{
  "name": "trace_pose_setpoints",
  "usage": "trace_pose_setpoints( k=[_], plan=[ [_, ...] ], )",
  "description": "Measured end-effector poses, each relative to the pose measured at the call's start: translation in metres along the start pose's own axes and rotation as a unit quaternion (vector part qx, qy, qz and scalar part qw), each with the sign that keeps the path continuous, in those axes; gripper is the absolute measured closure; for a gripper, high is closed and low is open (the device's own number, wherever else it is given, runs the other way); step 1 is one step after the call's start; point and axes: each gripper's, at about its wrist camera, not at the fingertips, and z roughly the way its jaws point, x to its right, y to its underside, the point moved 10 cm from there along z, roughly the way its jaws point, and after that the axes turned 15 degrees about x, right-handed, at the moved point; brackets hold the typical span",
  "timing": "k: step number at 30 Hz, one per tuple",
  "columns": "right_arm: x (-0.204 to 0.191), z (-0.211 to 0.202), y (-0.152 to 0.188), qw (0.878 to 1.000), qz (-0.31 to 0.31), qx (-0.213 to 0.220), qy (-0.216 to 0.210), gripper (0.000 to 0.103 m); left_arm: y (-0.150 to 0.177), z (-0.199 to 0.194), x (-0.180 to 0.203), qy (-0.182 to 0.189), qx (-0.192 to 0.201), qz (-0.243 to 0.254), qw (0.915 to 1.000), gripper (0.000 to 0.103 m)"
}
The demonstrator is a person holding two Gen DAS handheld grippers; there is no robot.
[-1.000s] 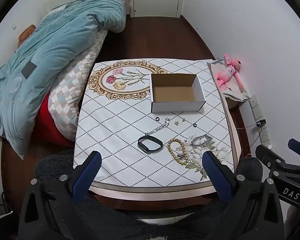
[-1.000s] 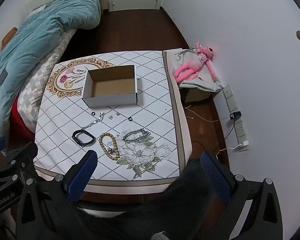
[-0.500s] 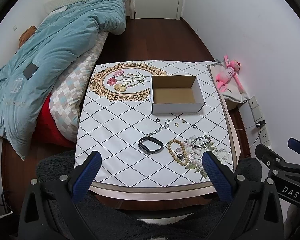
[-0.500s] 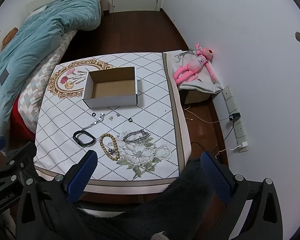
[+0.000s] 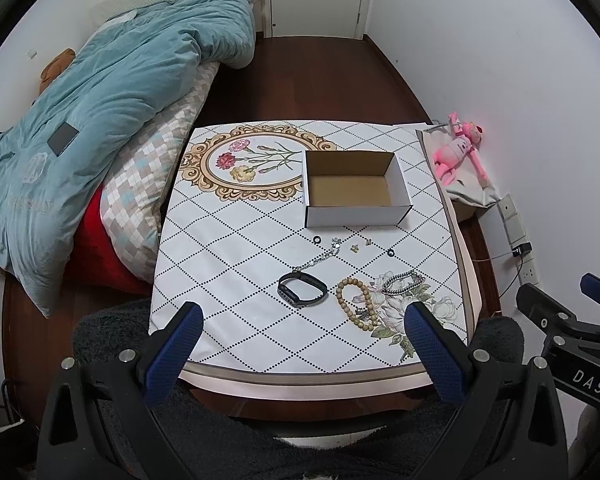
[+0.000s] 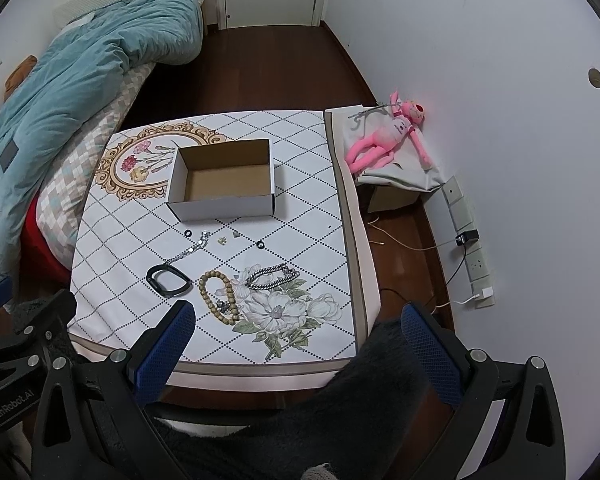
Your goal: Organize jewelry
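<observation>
An open white cardboard box [image 5: 356, 189] [image 6: 224, 184] stands empty on the patterned table [image 5: 236, 248] [image 6: 312, 216]. In front of it lie a black band [image 5: 302, 291] [image 6: 168, 280], a wooden bead bracelet [image 5: 356, 304] [image 6: 219, 297], a silver chain bracelet [image 5: 403, 282] [image 6: 272, 275], a thin silver chain [image 5: 320, 258] [image 6: 190, 250], two small black rings [image 5: 317, 239] [image 5: 390, 253] and tiny earrings [image 5: 360, 245] [image 6: 228, 237]. My left gripper [image 5: 300, 344] hangs open above the near table edge. Held open too, my right gripper [image 6: 296, 340] hovers over the near right corner. Neither holds anything.
A bed with a teal quilt [image 5: 100, 128] [image 6: 60, 100] runs along the left. At the right wall a pink plush toy [image 5: 458, 152] [image 6: 388, 138] lies on a grey bag. Wall sockets with cables [image 6: 470, 240] sit low on the right. A dark fuzzy garment [image 6: 340, 420] fills the bottom.
Both views have pulled back and risen slightly, so the table looks a little farther off. The jewelry and box have not moved.
</observation>
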Motion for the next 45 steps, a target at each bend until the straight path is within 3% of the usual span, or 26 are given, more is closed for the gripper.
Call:
trace_pose_setpoints(
  k=[45],
  plan=[
    [0.0046, -0.0064, -0.0047, 1.000, -0.001, 0.009, 0.002, 0.000, -0.0020, -0.0041, 0.0012, 0.002, 0.013, -0.003, 0.9999, 0.000]
  ],
)
